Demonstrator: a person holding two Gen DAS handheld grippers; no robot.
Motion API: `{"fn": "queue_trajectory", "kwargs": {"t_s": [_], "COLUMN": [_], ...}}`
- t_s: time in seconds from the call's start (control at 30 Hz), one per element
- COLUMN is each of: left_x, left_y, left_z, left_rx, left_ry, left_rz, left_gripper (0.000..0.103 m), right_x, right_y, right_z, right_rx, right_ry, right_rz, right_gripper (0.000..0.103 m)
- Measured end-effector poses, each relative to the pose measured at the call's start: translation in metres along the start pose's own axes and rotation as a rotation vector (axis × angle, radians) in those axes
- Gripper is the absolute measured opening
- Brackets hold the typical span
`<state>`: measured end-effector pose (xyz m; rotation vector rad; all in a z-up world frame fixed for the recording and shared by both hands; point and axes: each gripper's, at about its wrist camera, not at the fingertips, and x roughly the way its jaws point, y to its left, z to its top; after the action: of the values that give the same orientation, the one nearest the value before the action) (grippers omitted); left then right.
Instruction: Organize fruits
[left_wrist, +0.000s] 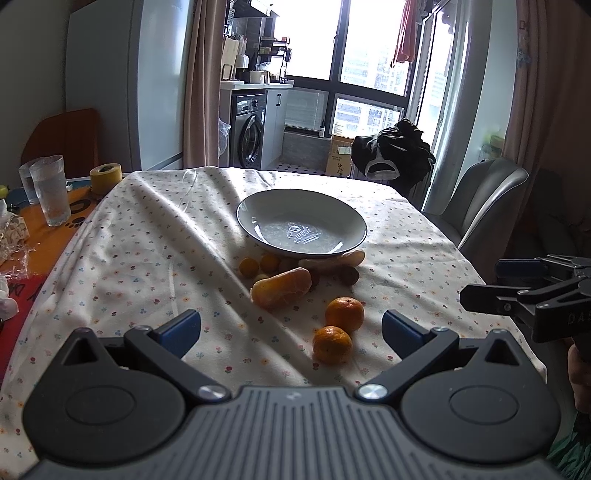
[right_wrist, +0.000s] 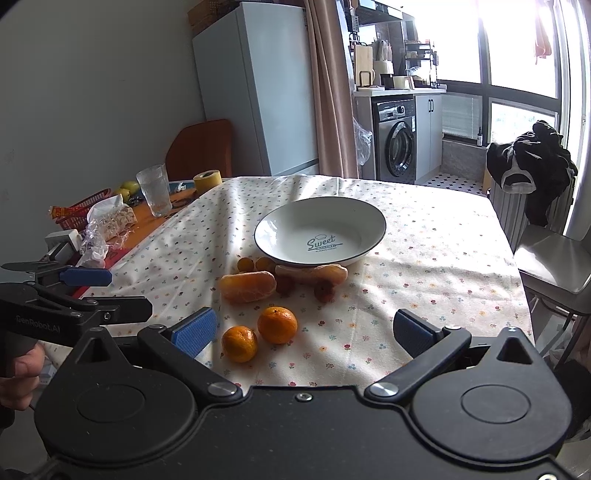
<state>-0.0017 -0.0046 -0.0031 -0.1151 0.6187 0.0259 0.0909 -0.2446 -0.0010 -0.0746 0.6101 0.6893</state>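
A white plate (left_wrist: 258, 206) (right_wrist: 373, 236) with a dark rim sits empty mid-table. In front of it lie fruits: two mandarins (left_wrist: 344, 314) (right_wrist: 277, 325), a second one nearer (left_wrist: 331, 344) (right_wrist: 239, 343), a long orange bread-like piece (left_wrist: 282, 288) (right_wrist: 248, 286), a paler one against the plate (left_wrist: 332, 260) (right_wrist: 314, 273), small kumquats (left_wrist: 248, 266) (right_wrist: 245, 264) and dark reddish fruits (left_wrist: 349, 275) (right_wrist: 324, 291). My left gripper (left_wrist: 291, 328) hovers open before the mandarins. My right gripper (right_wrist: 306, 332) is open too, with both mandarins near its left finger.
The flowered tablecloth (left_wrist: 147, 236) (right_wrist: 424, 258) covers most of the table. At the left stand glasses (left_wrist: 50, 192) (right_wrist: 154, 190), a yellow tape roll (left_wrist: 106, 177) (right_wrist: 207, 180), and wrapped items. A grey chair (left_wrist: 476, 199) (right_wrist: 554, 266) stands at the right edge.
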Motion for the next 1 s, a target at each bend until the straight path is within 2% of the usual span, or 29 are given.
{"fn": "queue_trajectory", "kwargs": {"t_s": [0.5,0.73,0.83,1.0], "left_x": [0.002,0.005,0.008,0.017], "left_y": [0.001,0.002,0.003,-0.002], "left_z": [0.000,0.000,-0.001,-0.003], "left_rx": [-0.012,-0.028,-0.050,-0.052], "left_ry": [-0.003,-0.027,-0.054,-0.052], "left_rz": [0.008,0.023,0.006,-0.010], "left_gripper": [0.103,0.103,0.103,0.103], "right_x": [0.004,0.005,0.008,0.013], "right_y": [-0.002,-0.003,-0.007,-0.017], "right_z": [0.000,0.003,0.002,-0.002], "right_rx": [-0.002,-0.029,-0.020,0.002], "right_ry": [0.002,-0.038,-0.048,-0.054], "right_rz": [0.003,0.016,0.020,0.036], "right_gripper": [0.103,0.103,0.103,0.103]}}
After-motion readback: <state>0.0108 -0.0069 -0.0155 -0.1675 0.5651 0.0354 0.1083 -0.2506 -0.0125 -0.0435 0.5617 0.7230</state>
